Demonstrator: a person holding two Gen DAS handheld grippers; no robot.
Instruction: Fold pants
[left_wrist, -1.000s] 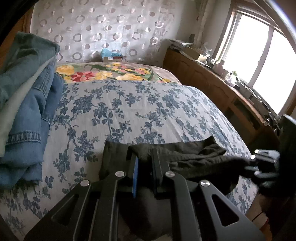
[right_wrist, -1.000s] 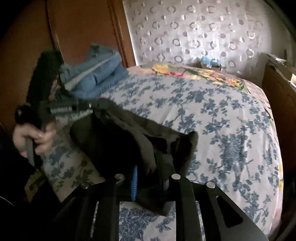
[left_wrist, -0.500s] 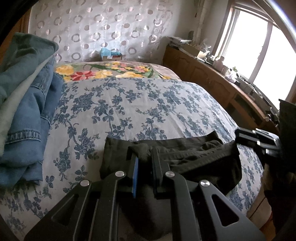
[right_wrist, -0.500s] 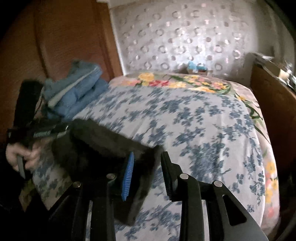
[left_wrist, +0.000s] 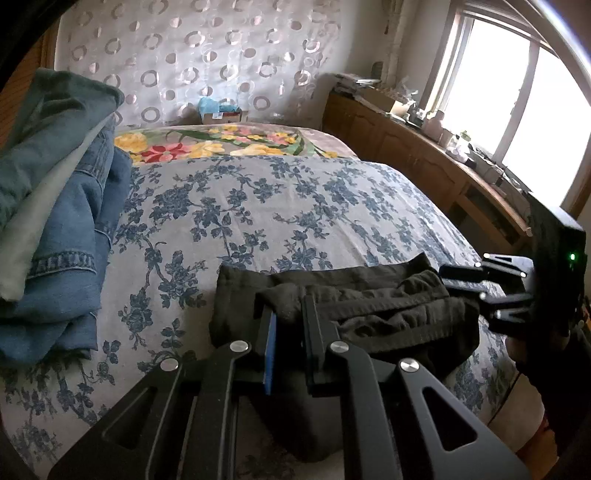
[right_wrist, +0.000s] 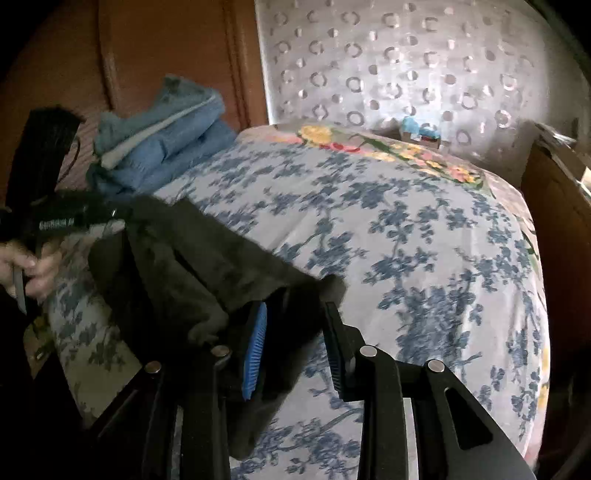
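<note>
Dark pants (left_wrist: 369, 306), bunched into a rough fold, lying across the near edge of the bed (left_wrist: 280, 206), on its blue-flowered cover. Left gripper (left_wrist: 290, 317) low over the left end of the pants, jaws closed on a raised ridge of the dark cloth, blue pad against the fabric. Right gripper (right_wrist: 295, 332) at the other end, jaws apart, blue pad on the inner face showing, the corner of the pants lying in the gap between them but not pinched. In the left wrist view, right gripper (left_wrist: 484, 291) seen from the side, just beside the right edge of the pants. In the right wrist view, left gripper (right_wrist: 74, 218) at the far end of the cloth, held by a hand (right_wrist: 26, 266) at the frame's left edge. Stack of folded jeans (left_wrist: 66, 206) on the bed's left side, well apart from the pants. Yellow and red flowered blanket (left_wrist: 221, 144) across the head of the bed.
</note>
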